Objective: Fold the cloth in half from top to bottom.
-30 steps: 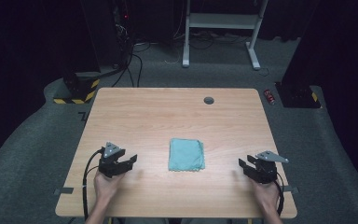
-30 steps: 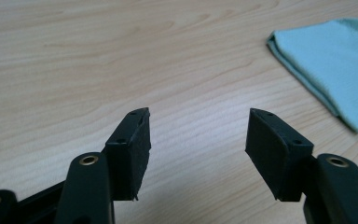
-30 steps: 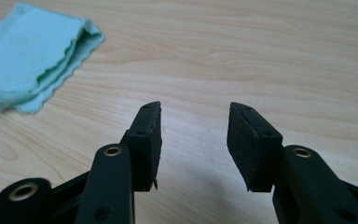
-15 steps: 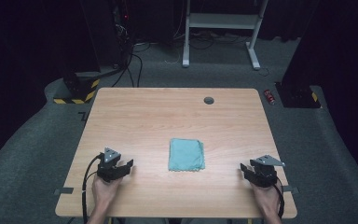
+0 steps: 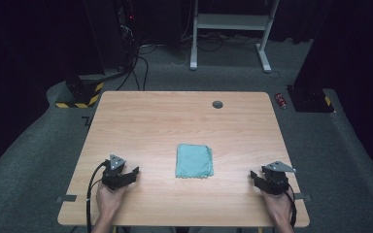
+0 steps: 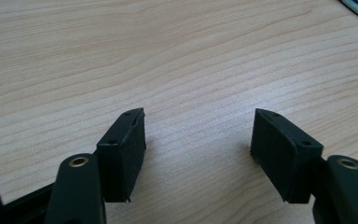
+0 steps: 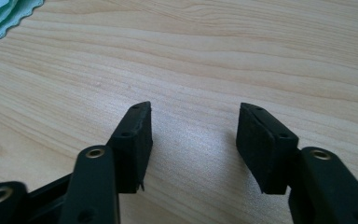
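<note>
Desk [image 5: 175,121]: light wood grain, set on grey carpet in a dark room.
Cloth [image 5: 194,160]: folded teal square, lying flat near the desk's middle, toward the near edge.
Left gripper [image 5: 132,174]: rested on the desk left of the cloth, well apart from it; jaws spread, nothing held.
Right gripper [image 5: 255,177]: rested on the desk right of the cloth; jaws spread, nothing held.
Grommet [image 5: 217,104]: small dark disc near the far edge.

Overhead forward-down; two close tabletop [image 5: 175,121] views.

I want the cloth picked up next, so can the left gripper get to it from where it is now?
Probably yes. The left gripper sits open on the table, and only bare wood lies between it and the green cloth. Nothing stands in the way. The right gripper rests apart on the cloth's far side.
</note>
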`<state>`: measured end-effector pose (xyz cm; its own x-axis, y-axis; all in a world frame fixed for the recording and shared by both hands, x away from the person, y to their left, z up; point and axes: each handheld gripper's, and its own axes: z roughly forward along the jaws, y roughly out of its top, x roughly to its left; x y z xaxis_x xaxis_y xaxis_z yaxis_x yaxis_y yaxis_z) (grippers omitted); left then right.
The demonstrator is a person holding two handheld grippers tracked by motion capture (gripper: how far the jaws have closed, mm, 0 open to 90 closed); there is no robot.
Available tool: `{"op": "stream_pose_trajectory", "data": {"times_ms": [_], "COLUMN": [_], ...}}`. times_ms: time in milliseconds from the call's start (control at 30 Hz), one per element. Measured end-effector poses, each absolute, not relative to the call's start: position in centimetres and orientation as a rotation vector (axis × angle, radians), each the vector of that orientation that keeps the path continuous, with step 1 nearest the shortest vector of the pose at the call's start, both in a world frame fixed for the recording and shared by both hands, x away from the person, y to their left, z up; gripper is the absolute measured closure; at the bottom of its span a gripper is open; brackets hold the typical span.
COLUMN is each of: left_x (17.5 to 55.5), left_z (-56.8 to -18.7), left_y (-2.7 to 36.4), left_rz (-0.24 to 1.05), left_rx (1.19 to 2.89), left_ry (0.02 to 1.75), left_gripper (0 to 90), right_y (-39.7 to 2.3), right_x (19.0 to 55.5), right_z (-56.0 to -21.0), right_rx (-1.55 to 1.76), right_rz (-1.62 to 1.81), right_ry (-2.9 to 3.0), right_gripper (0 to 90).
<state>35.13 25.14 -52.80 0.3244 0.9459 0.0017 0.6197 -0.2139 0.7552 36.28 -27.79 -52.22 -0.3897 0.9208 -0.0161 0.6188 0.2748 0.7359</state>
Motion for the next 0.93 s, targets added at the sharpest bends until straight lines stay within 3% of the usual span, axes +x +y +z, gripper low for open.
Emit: {"op": "stream_pose_trajectory", "data": {"times_ms": [200,933], "left_x": [35.24,35.24], "left_z": [-52.83,-52.86], "left_y": [24.89,24.77], "left_rz": [0.625,0.608], "left_rx": [1.940,1.950], "left_ry": [1.375,1.366], "left_gripper": [29.0,23.2], "right_y": [-27.75,-27.74], "right_x": [36.27,36.25], "right_z": [-52.24,-52.25], "right_rx": [1.390,1.395], "right_rz": [0.905,0.903], "right_ry": [2.118,2.115], "right_gripper": [36.1,34.9]}}
